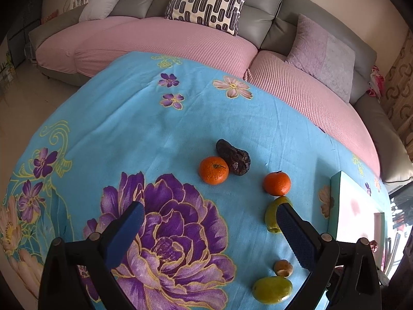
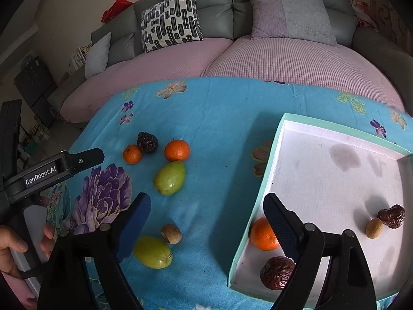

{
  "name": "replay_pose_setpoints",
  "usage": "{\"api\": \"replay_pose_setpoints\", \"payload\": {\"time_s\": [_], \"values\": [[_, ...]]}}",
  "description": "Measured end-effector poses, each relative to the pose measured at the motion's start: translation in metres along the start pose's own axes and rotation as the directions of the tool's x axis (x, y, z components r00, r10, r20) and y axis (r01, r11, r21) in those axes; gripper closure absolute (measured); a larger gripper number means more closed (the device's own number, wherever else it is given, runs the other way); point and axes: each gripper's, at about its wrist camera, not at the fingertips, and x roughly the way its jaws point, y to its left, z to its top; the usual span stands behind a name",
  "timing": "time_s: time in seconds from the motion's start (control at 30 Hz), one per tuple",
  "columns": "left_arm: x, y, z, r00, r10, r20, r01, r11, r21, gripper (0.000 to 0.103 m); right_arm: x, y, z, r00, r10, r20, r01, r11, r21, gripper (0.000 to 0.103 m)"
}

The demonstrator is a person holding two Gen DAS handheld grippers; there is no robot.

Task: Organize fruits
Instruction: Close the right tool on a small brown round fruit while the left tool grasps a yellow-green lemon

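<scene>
A shallow box lid (image 2: pixel 335 170) with mint-green walls and a white floor is sitting on the blue floral cloth (image 2: pixel 219 118). Inside it are lying a tangerine (image 2: pixel 262 233) against the near-left wall, a wrinkled red date (image 2: pixel 276 272) just below it, and, well apart toward the right wall, a second date (image 2: pixel 391 216) touching a small tan fruit (image 2: pixel 374 228).

The right gripper (image 2: pixel 206 214) is hovering over the lid's left wall with its jaws standing wide and nothing between them; its right finger is covering part of the boxed tangerine.

Still out on the cloth are lying two tangerines (image 1: pixel 213 170) (image 1: pixel 276 183), a dark date (image 1: pixel 233 160) touching the first, two green fruits (image 1: pixel 271 215) (image 1: pixel 272 289) and a small brown one (image 1: pixel 283 268).

The left gripper (image 1: pixel 209 213) is also gaping wide and empty, its right finger overlapping the upper green fruit. A hand (image 2: pixel 15 248) is gripping its handle.
</scene>
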Motion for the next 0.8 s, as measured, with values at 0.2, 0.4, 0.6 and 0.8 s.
{"api": "replay_pose_setpoints", "payload": {"time_s": [0.2, 0.4, 0.6, 0.8], "values": [[0.013, -0.001, -0.003, 0.998, -0.023, -0.053, 0.023, 1.0, -0.011, 0.0, 0.023, 0.012, -0.008, 0.993, 0.065, -0.096, -0.066, 0.998, -0.007, 0.036], [0.016, -0.001, -0.004, 0.997, -0.028, -0.071, 0.026, 0.999, -0.022, 0.0, 0.046, 0.017, -0.019, 0.978, 0.101, -0.185, -0.101, 0.995, 0.007, 0.054], [0.018, -0.004, -0.005, 0.996, -0.034, -0.079, 0.033, 0.999, -0.016, 0.0, 0.051, 0.019, -0.022, 0.968, 0.142, -0.209, -0.141, 0.99, 0.016, 0.067], [0.018, -0.006, -0.006, 0.996, -0.039, -0.082, 0.038, 0.999, -0.01, 0.0, 0.052, 0.014, -0.023, 0.962, 0.16, -0.221, -0.153, 0.987, 0.045, 0.075]]}}
